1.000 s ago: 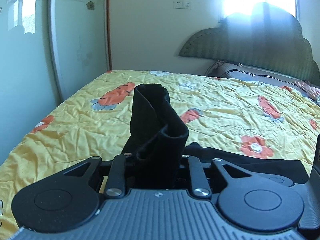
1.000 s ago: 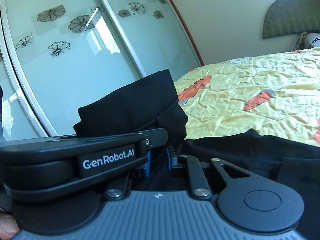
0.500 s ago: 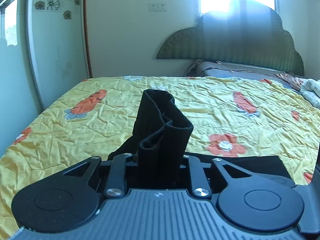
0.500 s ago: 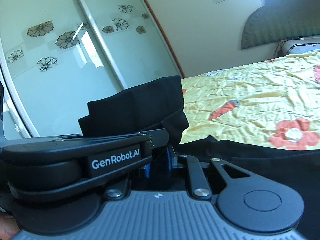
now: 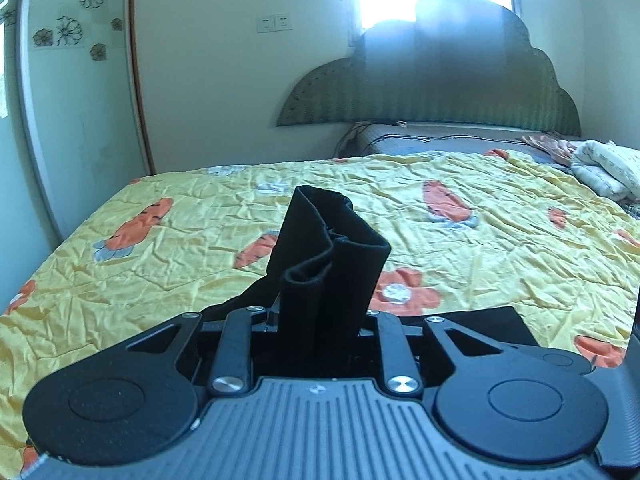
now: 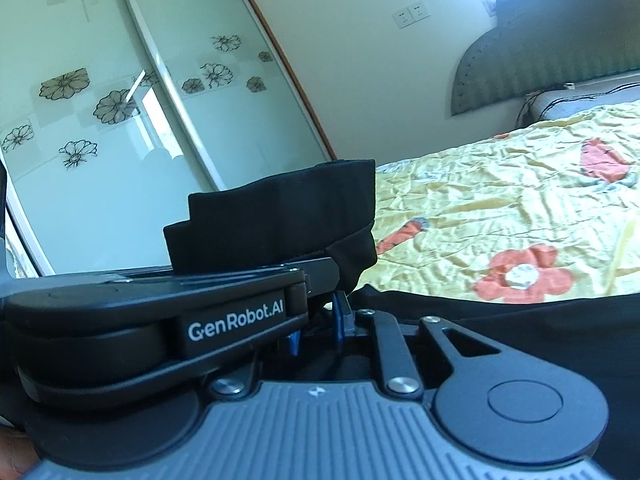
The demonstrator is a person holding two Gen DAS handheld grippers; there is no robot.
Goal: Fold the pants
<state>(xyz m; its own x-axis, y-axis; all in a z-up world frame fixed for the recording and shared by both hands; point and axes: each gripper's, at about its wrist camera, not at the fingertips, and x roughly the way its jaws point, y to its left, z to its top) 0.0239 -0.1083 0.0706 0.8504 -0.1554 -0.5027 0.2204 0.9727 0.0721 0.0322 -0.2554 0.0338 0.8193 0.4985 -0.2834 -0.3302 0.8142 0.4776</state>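
Both grippers are holding black pants [image 5: 328, 272] above a bed [image 5: 500, 248] with a yellow floral quilt. The left gripper [image 5: 320, 320] and right gripper [image 6: 320, 300] are each pinching a bunched fold tightly between closed fingers.

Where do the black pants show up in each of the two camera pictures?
Left wrist view: black pants stand bunched at lower centre, clamped in the left gripper.
Right wrist view: left of centre, beyond the left gripper's body; more cloth runs lower right.
Shared landmark: the padded headboard.
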